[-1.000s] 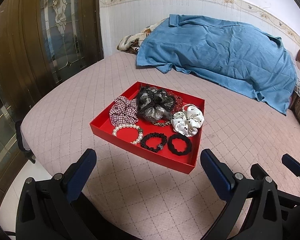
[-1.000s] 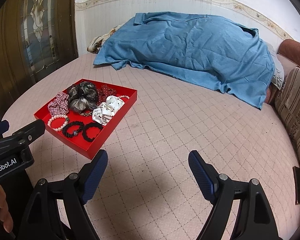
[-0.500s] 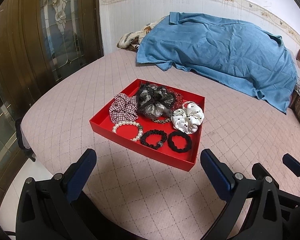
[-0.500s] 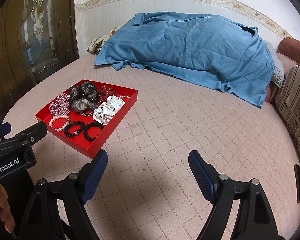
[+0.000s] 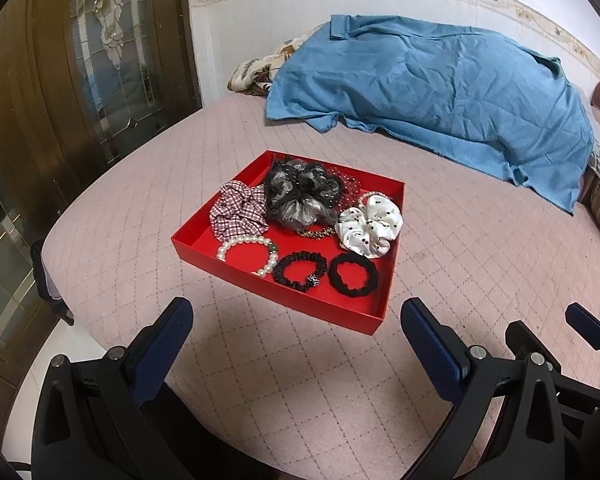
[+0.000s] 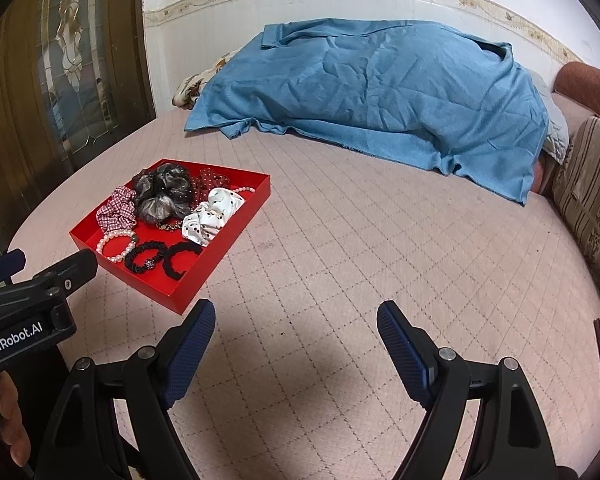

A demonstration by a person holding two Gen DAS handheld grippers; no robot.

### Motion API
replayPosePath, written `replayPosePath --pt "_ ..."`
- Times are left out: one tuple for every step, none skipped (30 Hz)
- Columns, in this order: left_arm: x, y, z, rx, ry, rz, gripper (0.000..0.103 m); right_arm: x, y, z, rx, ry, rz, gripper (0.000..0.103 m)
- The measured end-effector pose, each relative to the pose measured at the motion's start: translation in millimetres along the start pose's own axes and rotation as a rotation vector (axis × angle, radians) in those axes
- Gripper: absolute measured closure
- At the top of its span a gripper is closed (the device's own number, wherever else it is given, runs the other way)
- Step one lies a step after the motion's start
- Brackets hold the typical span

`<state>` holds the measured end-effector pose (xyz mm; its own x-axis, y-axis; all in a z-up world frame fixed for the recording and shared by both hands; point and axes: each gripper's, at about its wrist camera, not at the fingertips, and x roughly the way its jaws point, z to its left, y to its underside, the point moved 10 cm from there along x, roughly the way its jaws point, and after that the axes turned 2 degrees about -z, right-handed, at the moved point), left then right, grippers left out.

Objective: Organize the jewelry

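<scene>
Left wrist view: left gripper (image 5: 296, 322) wide open, nothing between its fingers (image 5: 162, 340), low over the pink quilted bed (image 5: 480, 240). Red tray (image 5: 276, 294) just beyond the fingertips, resting on the bed, centre of the scene. Along the near side of the tray, left to right: pearl bracelet (image 5: 247, 254), thin black hair tie (image 5: 300, 271), thick black hair tie (image 5: 354, 274). Behind these, checked scrunchie (image 5: 240, 210) at left, grey-black scrunchie (image 5: 302, 198) in the middle, white dotted scrunchie (image 5: 370, 226) at right, touching one another. Small gold-brown chain (image 5: 316, 233) just near of the grey-black one. Blue cloth (image 5: 440, 92) heaped at the far side of the bed, against the wall. Part of the other gripper at the right edge.

Right wrist view: right gripper (image 6: 296, 330) also spread wide, empty, over bare bed well right of the tray (image 6: 204, 276). Tray at left, same hair ties and bracelet inside. Left gripper's body (image 6: 32, 304) at the near left edge, beside the tray's near corner. Striped cushion (image 6: 592, 208) at far right.
</scene>
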<state>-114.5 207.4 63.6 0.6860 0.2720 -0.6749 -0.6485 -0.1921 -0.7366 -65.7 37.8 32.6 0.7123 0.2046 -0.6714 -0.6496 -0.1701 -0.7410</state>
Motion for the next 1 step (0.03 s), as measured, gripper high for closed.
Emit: replayPosePath --pt "0.8 -0.2 -3.9 0.012 0.004 0.003 0.0 1.4 0.7 -3.0 0.01 -0.005 0.006 0.016"
